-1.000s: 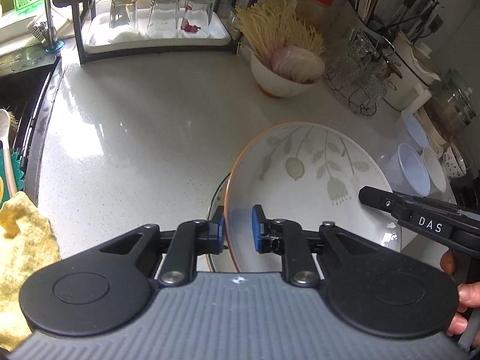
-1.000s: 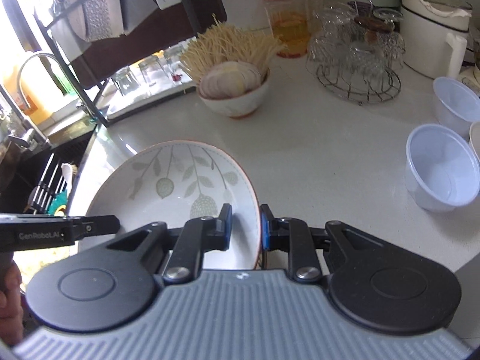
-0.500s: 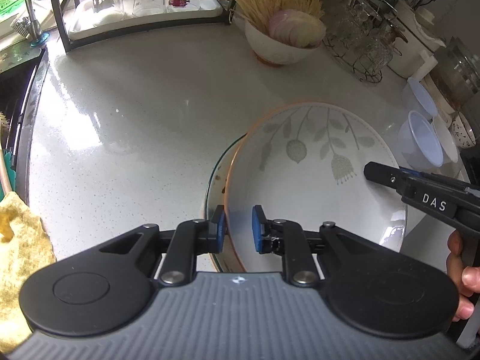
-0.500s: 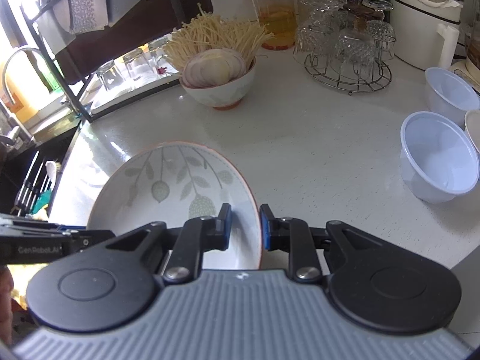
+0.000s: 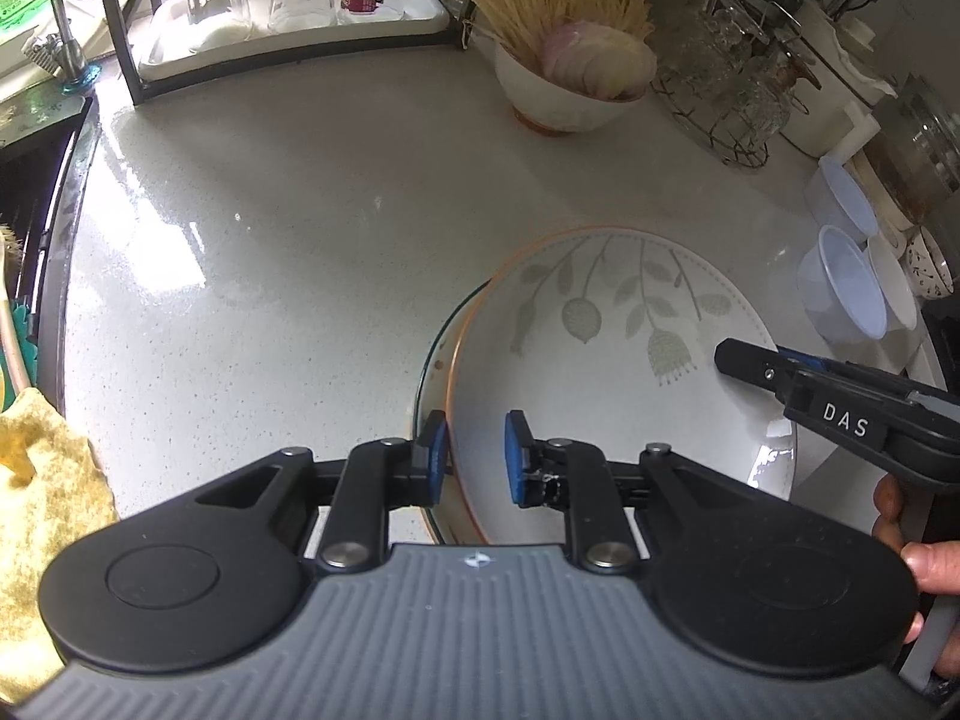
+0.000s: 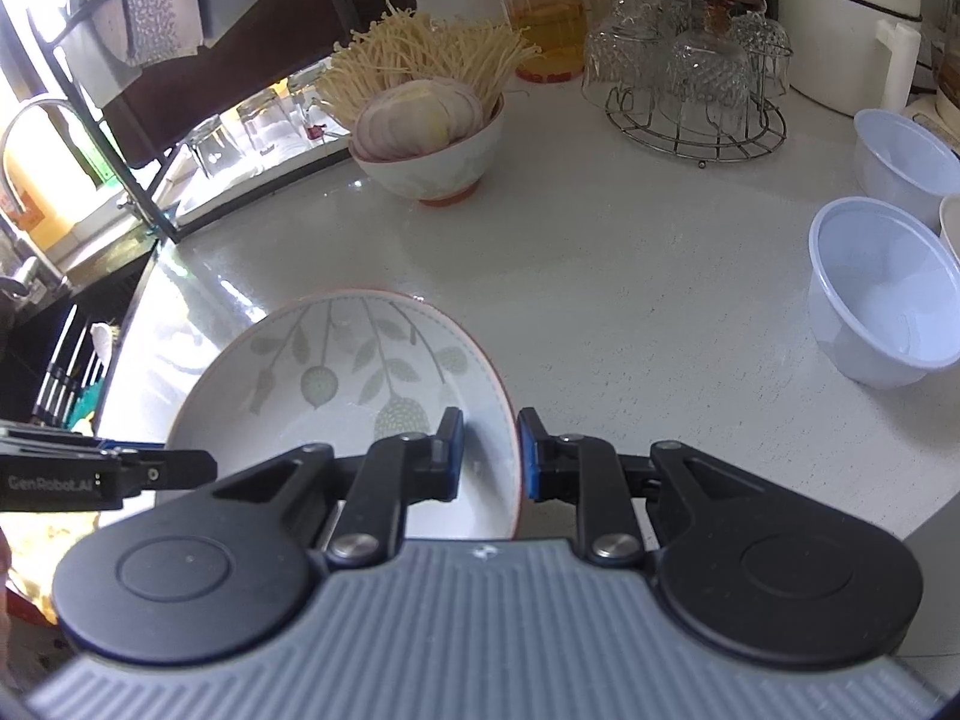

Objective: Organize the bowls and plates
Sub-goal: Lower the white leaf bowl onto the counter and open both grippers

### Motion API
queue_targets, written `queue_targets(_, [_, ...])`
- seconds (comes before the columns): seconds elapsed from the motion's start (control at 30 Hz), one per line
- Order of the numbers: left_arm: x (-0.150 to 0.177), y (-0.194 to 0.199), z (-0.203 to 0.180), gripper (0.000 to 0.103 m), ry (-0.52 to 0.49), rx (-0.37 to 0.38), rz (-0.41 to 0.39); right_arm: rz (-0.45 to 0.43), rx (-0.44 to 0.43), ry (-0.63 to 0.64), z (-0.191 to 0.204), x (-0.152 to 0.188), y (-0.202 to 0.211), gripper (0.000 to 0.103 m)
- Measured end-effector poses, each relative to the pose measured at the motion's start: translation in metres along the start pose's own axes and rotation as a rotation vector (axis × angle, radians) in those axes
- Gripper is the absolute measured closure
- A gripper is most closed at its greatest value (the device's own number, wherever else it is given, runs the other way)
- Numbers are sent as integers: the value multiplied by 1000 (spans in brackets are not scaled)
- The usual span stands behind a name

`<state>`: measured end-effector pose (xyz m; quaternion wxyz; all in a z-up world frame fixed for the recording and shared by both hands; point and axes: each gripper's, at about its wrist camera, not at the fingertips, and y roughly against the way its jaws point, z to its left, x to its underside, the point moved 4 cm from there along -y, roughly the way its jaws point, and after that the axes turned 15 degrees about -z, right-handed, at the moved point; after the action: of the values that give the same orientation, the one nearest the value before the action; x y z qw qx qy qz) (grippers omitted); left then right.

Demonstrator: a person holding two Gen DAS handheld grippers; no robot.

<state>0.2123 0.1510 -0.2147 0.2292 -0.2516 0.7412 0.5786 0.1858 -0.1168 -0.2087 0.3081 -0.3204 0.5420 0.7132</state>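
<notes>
A white plate with a grey leaf pattern and an orange rim (image 5: 600, 396) (image 6: 336, 420) is held just above the white counter (image 5: 270, 300), near its front edge. My left gripper (image 5: 474, 459) is shut on the plate's left rim. My right gripper (image 6: 489, 450) is shut on its right rim. Each gripper's tip also shows in the other's view: the right gripper (image 5: 729, 354) and the left gripper (image 6: 204, 468). Under the plate's left side the edge of a clear glass plate (image 5: 427, 372) shows; the rest of it is hidden.
A bowl of enoki mushrooms and sliced onion (image 5: 564, 96) stands at the back. Plastic bowls (image 6: 882, 300) sit to the right and a wire rack of glasses (image 6: 690, 72) behind them. A tray of upturned glasses (image 5: 288, 30), the sink (image 5: 24, 192) and a yellow cloth (image 5: 42, 480) lie to the left.
Both grippers keep their hold on the patterned plate. The left wrist view has tipped down a little, so the counter's back items sit higher in it. The plate has barely shifted.
</notes>
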Motion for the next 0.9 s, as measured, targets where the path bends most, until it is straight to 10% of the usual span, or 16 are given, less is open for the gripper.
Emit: queue_targets(0.9, [-32, 75, -86, 69, -96, 6, -214, -201, -118, 7, -15, -74, 84, 80])
